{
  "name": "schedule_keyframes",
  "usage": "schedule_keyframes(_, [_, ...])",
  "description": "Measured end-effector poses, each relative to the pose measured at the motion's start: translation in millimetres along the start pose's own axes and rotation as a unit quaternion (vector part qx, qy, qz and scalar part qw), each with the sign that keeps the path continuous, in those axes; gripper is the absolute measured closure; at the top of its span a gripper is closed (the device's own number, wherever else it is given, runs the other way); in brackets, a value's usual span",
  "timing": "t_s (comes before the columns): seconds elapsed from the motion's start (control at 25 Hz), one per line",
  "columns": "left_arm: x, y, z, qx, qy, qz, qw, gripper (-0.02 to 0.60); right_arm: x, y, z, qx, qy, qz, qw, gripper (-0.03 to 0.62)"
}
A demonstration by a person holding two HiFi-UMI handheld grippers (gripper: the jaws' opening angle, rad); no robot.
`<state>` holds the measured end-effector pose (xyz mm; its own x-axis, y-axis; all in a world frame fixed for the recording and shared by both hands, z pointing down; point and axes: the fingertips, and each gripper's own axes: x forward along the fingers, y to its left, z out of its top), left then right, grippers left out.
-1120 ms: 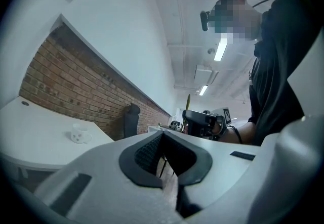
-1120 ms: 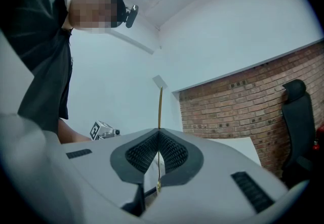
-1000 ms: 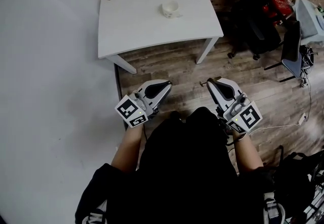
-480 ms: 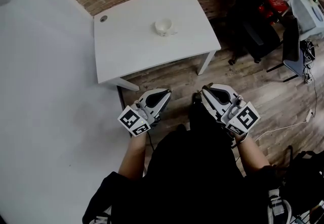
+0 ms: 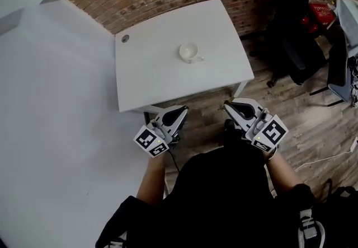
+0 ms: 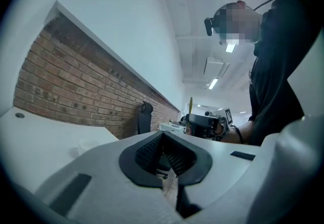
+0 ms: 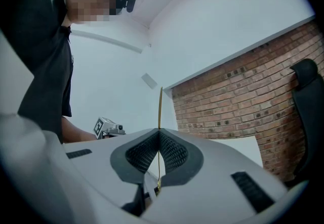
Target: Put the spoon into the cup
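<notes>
Nearer the table [image 5: 162,76] than a second ago, we pinch the spoon [image 7: 160,109] in our right gripper [image 7: 159,137]; our left gripper [image 6: 163,137] is closed, empty. Carrying the spoon to the cup [image 5: 189,52] at the table's middle remains.

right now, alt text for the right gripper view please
The right gripper is shut on a thin gold spoon that sticks up, seen edge-on. Behind are a brick wall, a white table and, at left, the left gripper.
</notes>
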<state>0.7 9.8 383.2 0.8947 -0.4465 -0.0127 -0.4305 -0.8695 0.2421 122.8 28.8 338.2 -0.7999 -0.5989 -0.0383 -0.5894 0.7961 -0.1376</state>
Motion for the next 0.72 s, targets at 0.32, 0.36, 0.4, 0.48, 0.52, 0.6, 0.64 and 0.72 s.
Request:
schedule_keyframes(0.32, [57.9, 36.7, 34.6, 0.025, -0.009, 0.035, 0.999, 0.565, 6.4, -72.8, 17.9, 0.006, -0.006, 0.032, 0.999, 0.588])
schedule_keyframes(0.36, [59.7, 43.2, 36.6, 0.028, -0.01, 0.045, 0.9986, 0.565, 10.4, -80.1, 18.8, 0.006, -0.009, 0.038, 0.999, 0.588])
schedule_keyframes(0.4, [61.9, 48.6, 37.8, 0.031, -0.01, 0.053, 0.9981, 0.565, 13.2, -87.0, 19.6, 0.005, -0.011, 0.043, 0.999, 0.588])
schedule_keyframes(0.48, [66.7, 57.2, 36.7, 0.036, -0.008, 0.064, 0.9973, 0.565, 15.9, -99.5, 19.4, 0.004, -0.015, 0.048, 0.999, 0.588])
schedule_keyframes(0.52, [68.1, 61.1, 35.0, 0.037, -0.006, 0.069, 0.9969, 0.565, 16.6, -104.8, 18.5, 0.004, -0.015, 0.048, 0.999, 0.588])
schedule_keyframes(0.6, [67.1, 69.0, 32.0, 0.032, -0.002, 0.078, 0.9964, 0.565, 19.6, -114.6, 17.2, 0.002, -0.013, 0.041, 0.999, 0.588])
schedule_keyframes(0.64, [65.5, 73.3, 31.2, 0.028, -0.001, 0.081, 0.9963, 0.565, 22.2, -120.1, 18.2, 0.001, -0.014, 0.034, 0.999, 0.588])
schedule_keyframes(0.72, [62.6, 84.0, 30.8, 0.022, 0.004, 0.082, 0.9964, 0.565, 30.4, -133.4, 25.3, 0.004, -0.024, 0.016, 1.0, 0.588])
